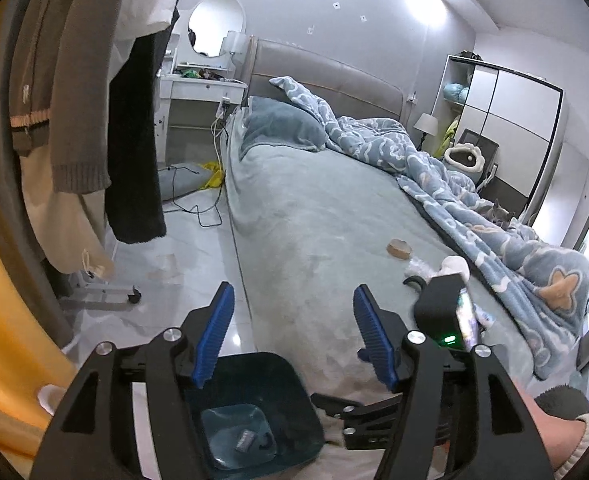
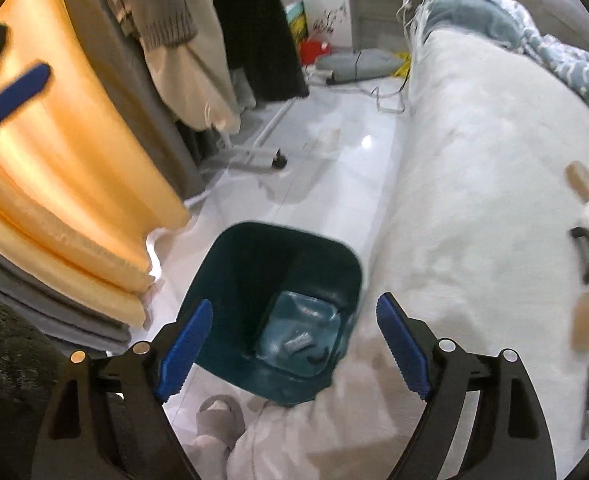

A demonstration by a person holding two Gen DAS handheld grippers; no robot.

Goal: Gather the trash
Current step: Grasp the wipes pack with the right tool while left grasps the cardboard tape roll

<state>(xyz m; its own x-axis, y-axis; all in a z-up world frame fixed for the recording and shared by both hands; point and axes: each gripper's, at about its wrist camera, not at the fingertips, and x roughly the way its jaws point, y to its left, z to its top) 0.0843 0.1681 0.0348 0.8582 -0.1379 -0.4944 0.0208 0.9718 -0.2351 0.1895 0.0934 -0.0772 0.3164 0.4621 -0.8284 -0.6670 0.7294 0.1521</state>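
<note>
trash bin (image 2: 270,312): scraps inside | both claws (image 1: 290,336) (image 2: 294,344) released, empty | cat (image 1: 498,216): left view only

A: Room around me?
B: Grey walls (image 1: 334,48), glossy pale floor (image 1: 198,256). Bed (image 1: 314,216) ahead, padded headboard (image 1: 326,76), blue quilt (image 1: 434,168) rumpled on its right side.
A: Other furniture?
B: White dresser (image 1: 202,92) with round mirror (image 1: 215,24), wardrobe (image 1: 506,120), clothes rack (image 1: 94,120). Ceiling light glares.
</note>
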